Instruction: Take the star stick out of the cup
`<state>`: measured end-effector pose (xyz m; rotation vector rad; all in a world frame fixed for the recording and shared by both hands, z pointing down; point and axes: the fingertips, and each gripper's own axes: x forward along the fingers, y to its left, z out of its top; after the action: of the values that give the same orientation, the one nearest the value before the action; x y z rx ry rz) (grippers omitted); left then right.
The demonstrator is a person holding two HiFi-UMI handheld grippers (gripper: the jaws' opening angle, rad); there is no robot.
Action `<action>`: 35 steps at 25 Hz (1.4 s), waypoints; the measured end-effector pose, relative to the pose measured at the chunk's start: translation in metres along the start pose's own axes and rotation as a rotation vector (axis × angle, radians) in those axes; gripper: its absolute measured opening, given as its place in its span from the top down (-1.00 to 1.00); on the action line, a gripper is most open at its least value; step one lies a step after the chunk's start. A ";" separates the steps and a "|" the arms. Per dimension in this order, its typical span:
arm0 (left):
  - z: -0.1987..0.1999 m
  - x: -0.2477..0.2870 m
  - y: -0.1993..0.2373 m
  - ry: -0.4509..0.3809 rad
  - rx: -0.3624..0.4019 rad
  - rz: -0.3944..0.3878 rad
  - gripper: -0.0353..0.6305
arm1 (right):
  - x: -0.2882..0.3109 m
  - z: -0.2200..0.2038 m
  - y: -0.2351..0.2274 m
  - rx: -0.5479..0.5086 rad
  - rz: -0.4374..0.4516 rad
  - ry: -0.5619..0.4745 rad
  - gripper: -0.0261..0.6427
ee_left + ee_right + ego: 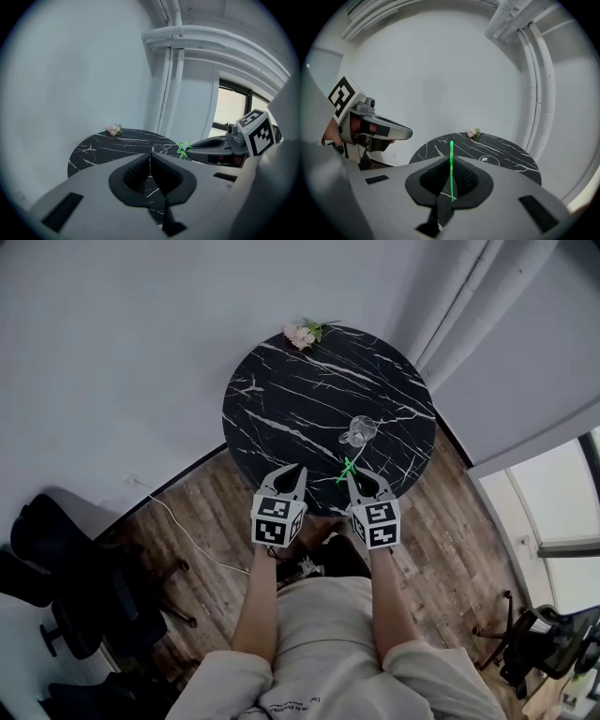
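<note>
Right hand-held gripper [451, 162], star stick [451, 149] between jaws

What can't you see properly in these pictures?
- The cup: too small in the head view to tell whether anything is inside.
- The star stick: edge-on in the right gripper view, so its star shape is lost. The right gripper, shut on it, hides part of it in the head view.
- The flowers: too small to count.
- The table: legs hidden under its top.
</note>
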<state>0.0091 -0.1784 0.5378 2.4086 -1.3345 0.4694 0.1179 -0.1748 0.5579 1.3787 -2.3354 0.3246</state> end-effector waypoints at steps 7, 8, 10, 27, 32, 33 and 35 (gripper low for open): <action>-0.005 -0.001 0.004 0.011 -0.008 0.012 0.82 | -0.001 0.000 0.001 -0.022 0.008 0.006 0.79; -0.005 -0.001 0.004 0.012 -0.009 0.012 0.82 | -0.001 0.000 0.001 -0.023 0.011 0.009 0.79; -0.006 0.000 0.003 0.016 -0.003 0.014 0.82 | -0.001 0.000 0.002 -0.024 0.017 0.013 0.79; -0.019 0.009 -0.012 0.059 0.065 0.001 0.82 | -0.012 -0.007 -0.003 -0.012 0.019 0.028 0.79; -0.020 0.011 -0.018 0.058 0.049 -0.005 0.82 | -0.016 -0.006 -0.003 0.000 0.026 0.021 0.79; -0.020 0.013 -0.020 0.055 0.048 -0.008 0.82 | -0.018 -0.004 -0.005 -0.001 0.025 0.017 0.79; -0.017 0.013 -0.021 0.049 0.051 -0.010 0.82 | -0.019 0.000 -0.006 -0.006 0.024 0.011 0.79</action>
<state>0.0316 -0.1704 0.5560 2.4269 -1.3047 0.5627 0.1317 -0.1631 0.5494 1.3440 -2.3436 0.3311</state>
